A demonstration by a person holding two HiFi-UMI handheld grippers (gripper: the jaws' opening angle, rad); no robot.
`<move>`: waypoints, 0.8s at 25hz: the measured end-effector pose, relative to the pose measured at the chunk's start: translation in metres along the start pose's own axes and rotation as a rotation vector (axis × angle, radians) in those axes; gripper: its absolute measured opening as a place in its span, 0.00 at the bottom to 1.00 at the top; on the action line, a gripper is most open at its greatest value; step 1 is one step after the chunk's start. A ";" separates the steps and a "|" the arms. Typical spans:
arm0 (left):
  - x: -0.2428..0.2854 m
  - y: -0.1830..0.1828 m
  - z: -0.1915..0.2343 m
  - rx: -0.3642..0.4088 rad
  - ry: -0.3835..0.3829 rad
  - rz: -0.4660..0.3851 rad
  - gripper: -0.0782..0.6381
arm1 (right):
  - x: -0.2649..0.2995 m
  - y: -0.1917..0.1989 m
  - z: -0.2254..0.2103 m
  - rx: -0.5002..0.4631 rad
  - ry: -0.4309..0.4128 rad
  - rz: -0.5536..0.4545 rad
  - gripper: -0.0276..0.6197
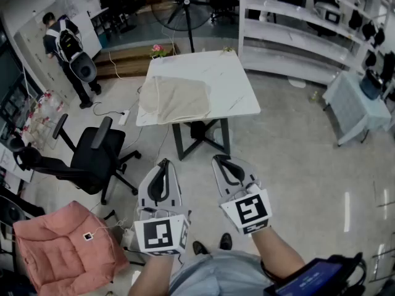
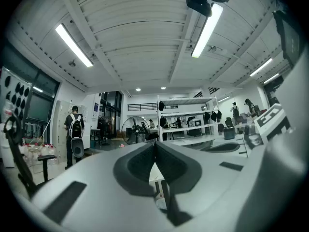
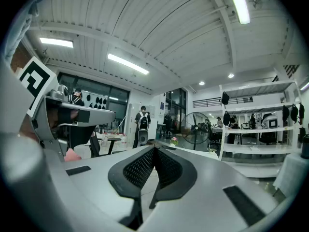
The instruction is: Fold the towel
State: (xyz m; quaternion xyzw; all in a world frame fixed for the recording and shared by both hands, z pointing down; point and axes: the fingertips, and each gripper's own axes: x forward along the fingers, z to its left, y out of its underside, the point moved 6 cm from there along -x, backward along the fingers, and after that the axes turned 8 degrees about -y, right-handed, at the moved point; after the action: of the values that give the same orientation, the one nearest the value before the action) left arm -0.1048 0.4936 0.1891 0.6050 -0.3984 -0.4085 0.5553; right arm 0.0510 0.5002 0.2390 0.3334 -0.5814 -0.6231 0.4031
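Lying on the left half of a white table [image 1: 225, 82], the beige towel [image 1: 176, 98] is spread out loosely with soft wrinkles. Its left side reaches the table's left edge and the right half of the tabletop is bare. Neither claw touches it.

Both are held well short of the table, over the floor and close to the person's body, side by side and pointing level toward the table. The left gripper [image 1: 163, 161] has its jaws drawn fully together. In its own view the dark pads meet at the tips and nothing sits between them, only a sliver of the table's frame showing through the hollow behind. The right gripper [image 1: 218, 158] is the same, its textured pads closed tip to tip and holding nothing. Each carries its marker cube at the back, near the person's forearms.

Left of the table stands a black office chair [image 1: 92, 156], and nearer the person a pink cushion [image 1: 62, 242] lies at the lower left. Beyond the table a large floor fan [image 1: 183, 8] stands on its pole, with white shelving [image 1: 296, 39] to its right. At the far left a person wearing a backpack [image 1: 65, 45] stands facing away.
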 end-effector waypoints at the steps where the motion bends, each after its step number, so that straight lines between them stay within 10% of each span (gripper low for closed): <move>1: 0.001 0.000 -0.001 0.000 0.000 0.001 0.12 | 0.000 -0.001 -0.002 0.002 0.001 -0.008 0.06; 20: 0.007 0.047 -0.019 0.007 -0.013 0.098 0.12 | 0.000 0.044 -0.015 0.020 -0.100 0.083 0.11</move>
State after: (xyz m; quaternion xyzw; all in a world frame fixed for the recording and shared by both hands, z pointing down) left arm -0.0859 0.4908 0.2362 0.5839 -0.4326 -0.3836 0.5699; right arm 0.0694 0.4937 0.2808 0.2815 -0.6205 -0.6159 0.3955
